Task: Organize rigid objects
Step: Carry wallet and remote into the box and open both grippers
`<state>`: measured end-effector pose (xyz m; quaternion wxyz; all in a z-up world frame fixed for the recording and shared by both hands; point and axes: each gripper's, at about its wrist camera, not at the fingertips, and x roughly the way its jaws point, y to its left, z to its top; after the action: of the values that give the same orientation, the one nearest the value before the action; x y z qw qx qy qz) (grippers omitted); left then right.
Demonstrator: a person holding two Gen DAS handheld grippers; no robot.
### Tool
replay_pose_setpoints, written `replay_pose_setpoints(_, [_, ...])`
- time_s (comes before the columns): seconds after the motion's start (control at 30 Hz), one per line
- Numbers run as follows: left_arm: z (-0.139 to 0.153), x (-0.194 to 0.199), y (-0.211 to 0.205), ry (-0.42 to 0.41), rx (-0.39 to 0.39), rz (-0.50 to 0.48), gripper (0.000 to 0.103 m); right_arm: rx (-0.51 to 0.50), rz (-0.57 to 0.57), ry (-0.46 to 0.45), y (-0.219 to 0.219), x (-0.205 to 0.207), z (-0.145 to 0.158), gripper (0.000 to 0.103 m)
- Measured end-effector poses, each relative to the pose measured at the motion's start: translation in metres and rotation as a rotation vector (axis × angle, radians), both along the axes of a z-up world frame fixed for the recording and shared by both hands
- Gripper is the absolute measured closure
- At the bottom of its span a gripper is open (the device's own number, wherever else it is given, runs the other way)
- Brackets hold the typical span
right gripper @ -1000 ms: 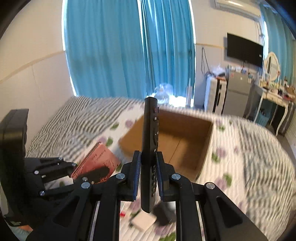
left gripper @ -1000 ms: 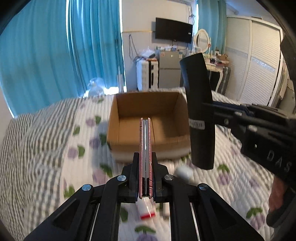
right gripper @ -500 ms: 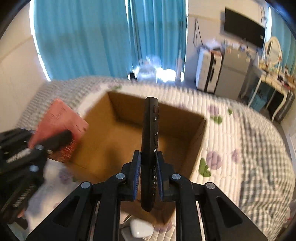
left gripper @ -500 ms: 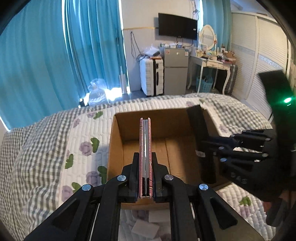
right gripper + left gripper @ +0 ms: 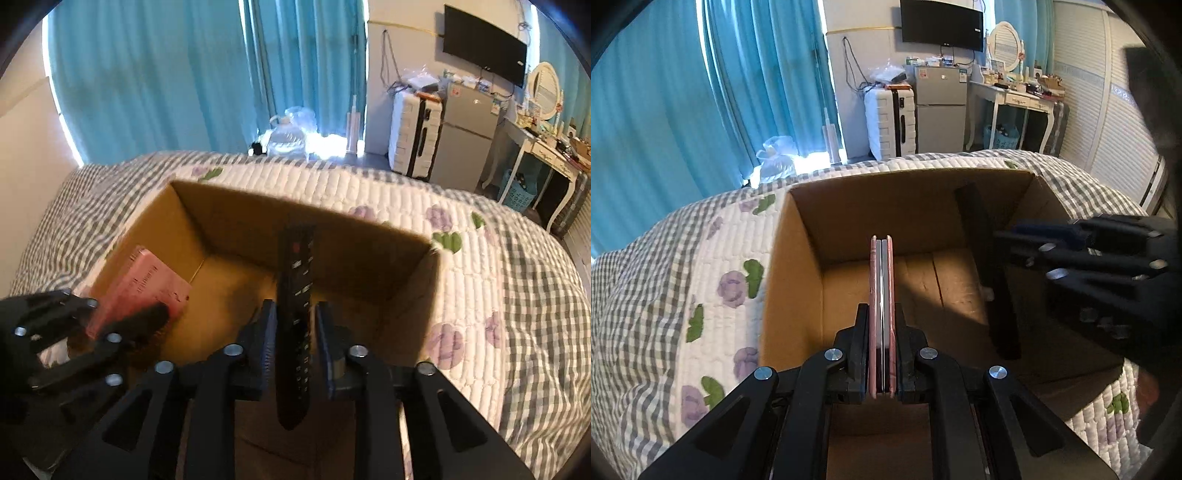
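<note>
Left claw (image 5: 882, 347) pinches pink book (image 5: 882, 314); right claw (image 5: 293, 347), parted, flanks remote (image 5: 295, 325) over box (image 5: 406, 266).

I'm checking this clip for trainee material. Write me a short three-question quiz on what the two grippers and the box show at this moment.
1. True or false: the left gripper is clamped on the pink book.
2. What hangs between the fingers of the right gripper? A) a white tube B) the black remote C) nothing
3. Fill in: both items are held over the open ____ on the bed.

Key
1. True; its fingers press both covers.
2. B; gaps show on both sides, so the right gripper's jaws look parted.
3. cardboard box; its floor looks bare.
</note>
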<state>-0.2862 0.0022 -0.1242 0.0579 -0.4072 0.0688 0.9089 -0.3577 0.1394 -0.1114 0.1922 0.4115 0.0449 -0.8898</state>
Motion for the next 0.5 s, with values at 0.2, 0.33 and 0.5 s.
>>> replay_pose_setpoints(0.2, [0.013,0.007,0.000,0.038,0.041,0.039,0.035,-0.072,-0.040,0.071,0.026,0.016,0.028,0.063])
replay_pose_setpoints(0.33, [0.038,0.026,0.000,0.068,0.065,0.047,0.035,-0.053,-0.060,0.119,0.038,0.041,0.050,0.059])
replay_pose_setpoints(0.5, [0.079,0.067,0.001,0.140,0.054,0.045,0.035,-0.034,-0.058,0.189,0.051,0.089,0.083,0.040])
